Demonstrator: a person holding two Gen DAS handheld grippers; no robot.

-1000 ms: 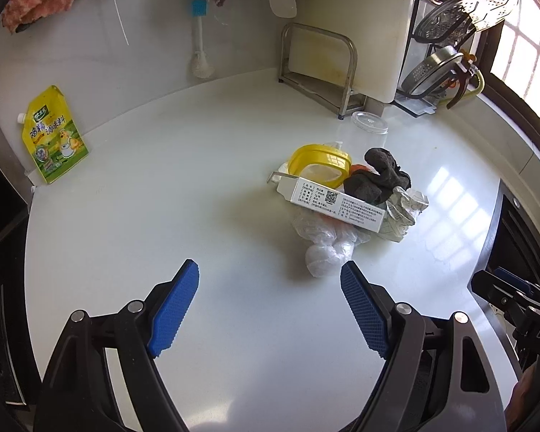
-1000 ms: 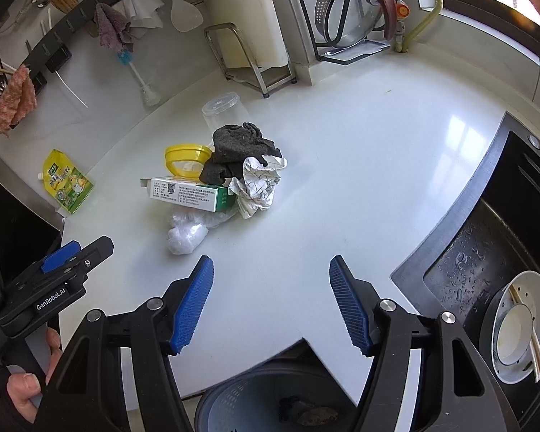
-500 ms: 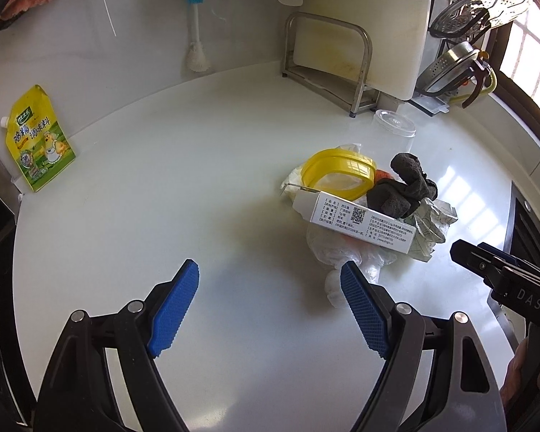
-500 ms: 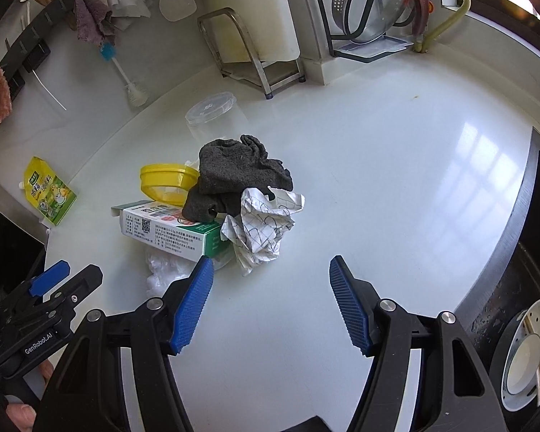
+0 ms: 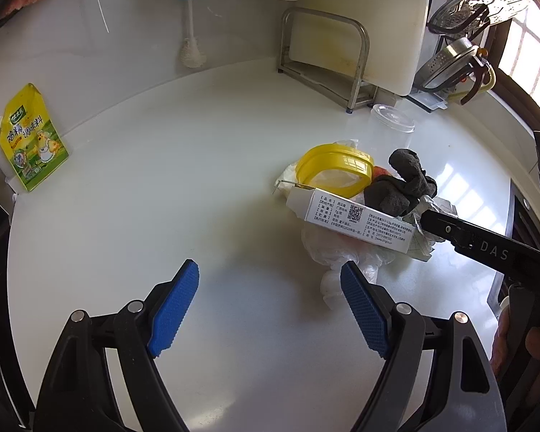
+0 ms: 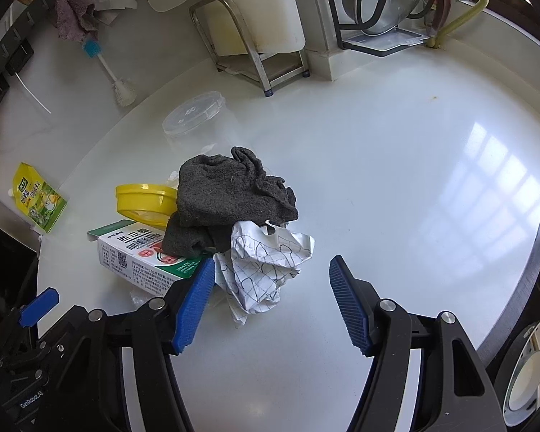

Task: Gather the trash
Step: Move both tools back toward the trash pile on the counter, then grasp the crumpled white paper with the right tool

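on the white counter (image 6: 396, 187) a small heap of trash sits out from the back wall: a dark grey cloth (image 6: 230, 194) lies on top, draped over one end of a white and green carton (image 6: 144, 262), with a yellow lid (image 6: 144, 198) tilted behind the carton and a crumpled sheet of scribbled paper (image 6: 266, 270) spilling out at the near side. from the left wrist view a clear plastic bag (image 5: 342, 255) shows bunched under the carton. the right gripper (image 6: 270, 302) hangs just over the near edge of the heap with its blue fingers (image 6: 192, 306) spread wide; the crumpled paper lies between them, nearer the left pad, and nothing is pinched. the left gripper (image 5: 270, 306) hovers over bare counter with its fingers spread too, holding nothing, the bag's tip just beside its right pad. a clear plastic tub (image 6: 194, 115) stands behind the heap, near a metal rack (image 6: 248, 54) holding a white cutting board (image 6: 248, 3). a yellow seasoning pouch (image 5: 32, 136) leans at the far left against the wall. plates (image 6: 529, 363) sit in the sink at the lower right.
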